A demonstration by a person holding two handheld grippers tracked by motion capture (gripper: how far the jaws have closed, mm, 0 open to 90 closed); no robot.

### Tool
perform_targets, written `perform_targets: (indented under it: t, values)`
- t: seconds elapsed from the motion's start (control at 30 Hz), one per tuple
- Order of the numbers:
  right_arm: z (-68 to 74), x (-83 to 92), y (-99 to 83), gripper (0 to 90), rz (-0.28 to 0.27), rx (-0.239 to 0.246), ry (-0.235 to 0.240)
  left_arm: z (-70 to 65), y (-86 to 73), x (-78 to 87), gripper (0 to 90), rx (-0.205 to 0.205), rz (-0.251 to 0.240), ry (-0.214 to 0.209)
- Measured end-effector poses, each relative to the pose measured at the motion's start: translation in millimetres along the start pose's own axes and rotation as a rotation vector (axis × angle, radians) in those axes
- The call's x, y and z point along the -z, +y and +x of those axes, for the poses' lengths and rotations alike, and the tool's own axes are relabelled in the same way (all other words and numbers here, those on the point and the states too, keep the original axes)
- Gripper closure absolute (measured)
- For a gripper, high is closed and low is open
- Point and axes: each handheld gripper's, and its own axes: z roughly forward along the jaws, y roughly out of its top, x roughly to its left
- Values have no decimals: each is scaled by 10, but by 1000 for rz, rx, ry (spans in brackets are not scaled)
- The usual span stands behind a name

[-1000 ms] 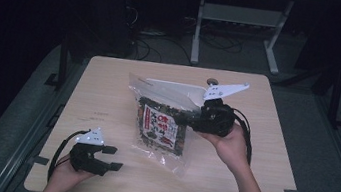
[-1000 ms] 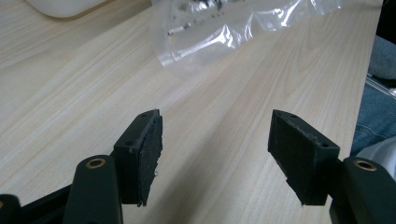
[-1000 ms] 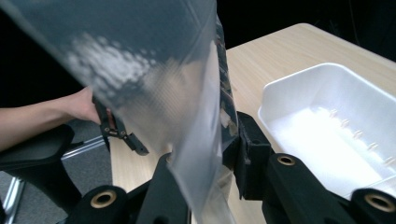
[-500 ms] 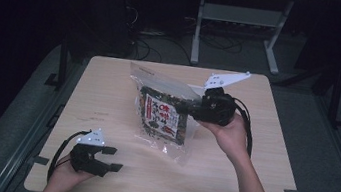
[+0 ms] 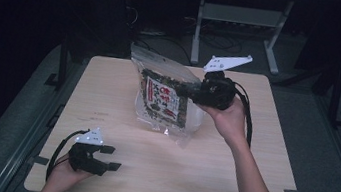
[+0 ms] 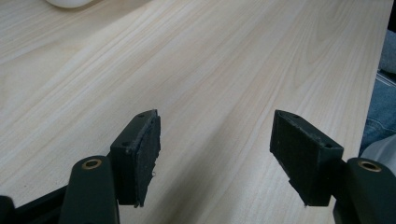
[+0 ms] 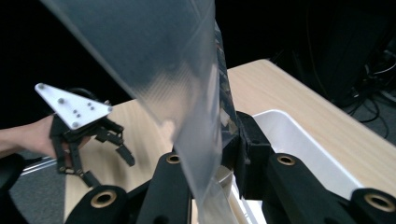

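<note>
Clear plastic forms the bag (image 5: 165, 100), which holds a dark printed packet with a red and white label and hangs tilted over the middle of the pale wood worktop (image 5: 246, 187), its lower edge at or just above the surface. The right gripper (image 5: 190, 90) is clamped on the bag's right edge, the bag lying at its 9 o'clock in the high view; the right gripper view shows the film pinched between the jaws. The left gripper (image 5: 111, 158) rests at 7 o'clock on the worktop, jaws wide apart and empty, well apart from the bag.
</note>
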Motion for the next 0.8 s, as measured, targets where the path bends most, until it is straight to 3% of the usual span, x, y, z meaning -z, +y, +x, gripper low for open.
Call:
perform_targets:
  t: [0.37,0.8]
  values:
    - [-140,-106,236,766,-20,32,-57,31,-11,12,322,7,-1,0]
    - [-363,-305,273,766,-26,18,-116,56,-22,37,319,11,-5,1]
